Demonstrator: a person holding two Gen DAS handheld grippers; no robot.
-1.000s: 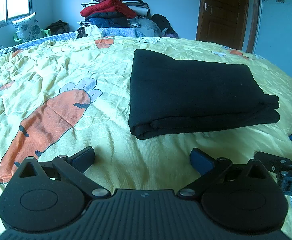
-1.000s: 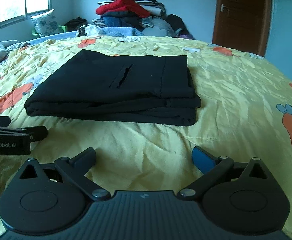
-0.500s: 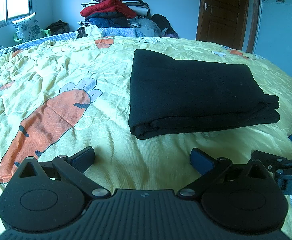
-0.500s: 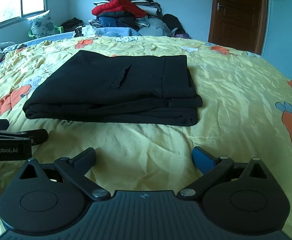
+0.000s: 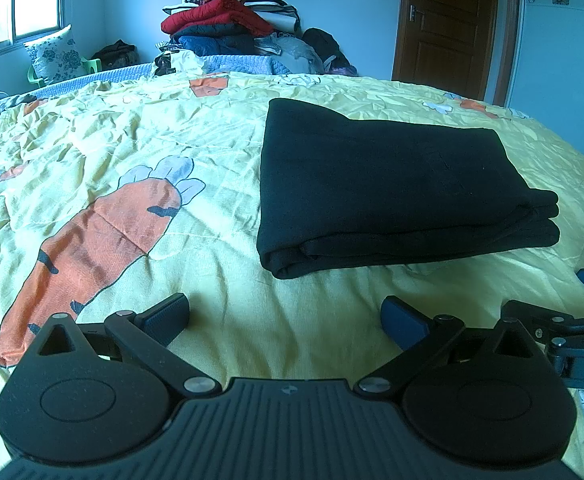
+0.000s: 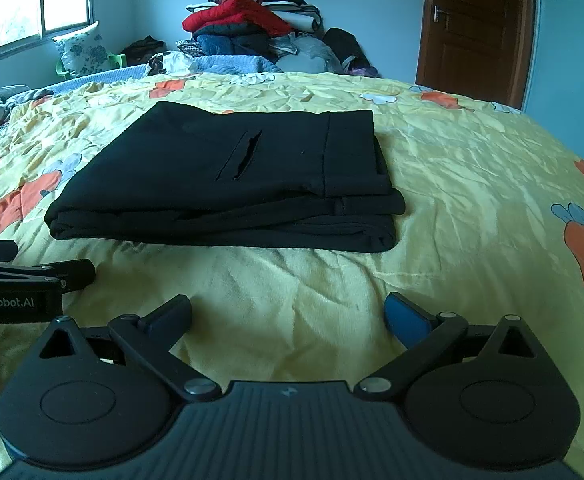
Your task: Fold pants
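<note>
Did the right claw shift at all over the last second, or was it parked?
Yes, slightly. In its own view the door and folded black pants sit a little further right than a second ago, so the open right claw has turned or drifted slightly leftward.

Matt black cloth pants (image 5: 388, 184), crinkled cotton-like bedspread (image 5: 172, 144), glossy wooden door (image 5: 448, 24)

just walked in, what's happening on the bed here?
A person is folding pants with a handheld tool in each hand. The black pants already lie folded into a neat stacked rectangle on the yellow carrot-print bedspread. Both the left tool and the right tool are open and empty, hovering just short of the pants' near edge, touching nothing. The fold looks finished or nearly so.
</note>
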